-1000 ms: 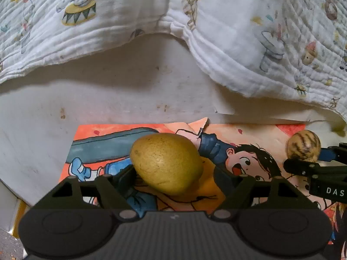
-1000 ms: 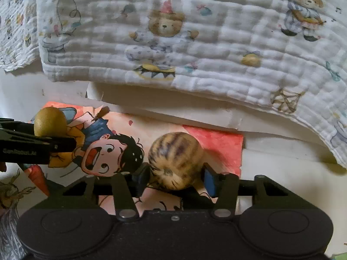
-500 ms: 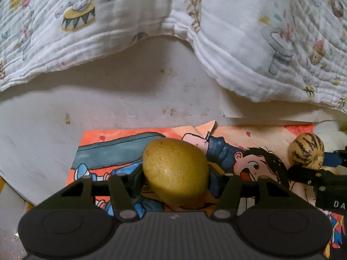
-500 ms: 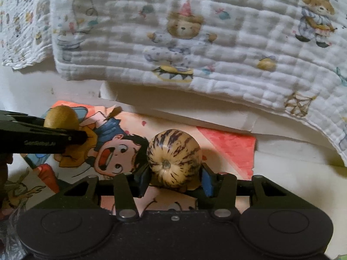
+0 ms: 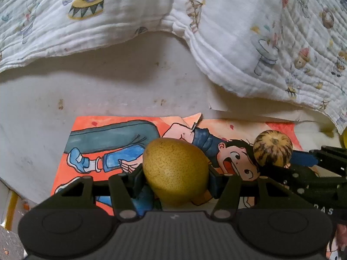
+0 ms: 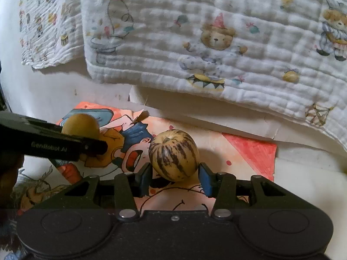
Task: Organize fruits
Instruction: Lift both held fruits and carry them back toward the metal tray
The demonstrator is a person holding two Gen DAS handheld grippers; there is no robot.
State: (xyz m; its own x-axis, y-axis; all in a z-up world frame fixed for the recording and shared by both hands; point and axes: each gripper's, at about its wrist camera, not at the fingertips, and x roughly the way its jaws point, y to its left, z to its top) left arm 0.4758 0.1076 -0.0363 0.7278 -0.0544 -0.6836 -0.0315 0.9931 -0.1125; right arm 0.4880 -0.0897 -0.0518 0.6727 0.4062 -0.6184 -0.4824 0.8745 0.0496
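Just pear (image 5: 175,171) near paper's edge (image 5: 63,166)

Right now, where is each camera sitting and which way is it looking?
Left wrist view: on the left gripper, looking forward along its jaws, shut on the yellow pear over the cartoon picture; the right gripper pokes in from the right.
Right wrist view: on the right gripper, facing the striped melon between its jaws; the left gripper shows at left.
Both share the pear, the melon, the picture and the white blanket behind.
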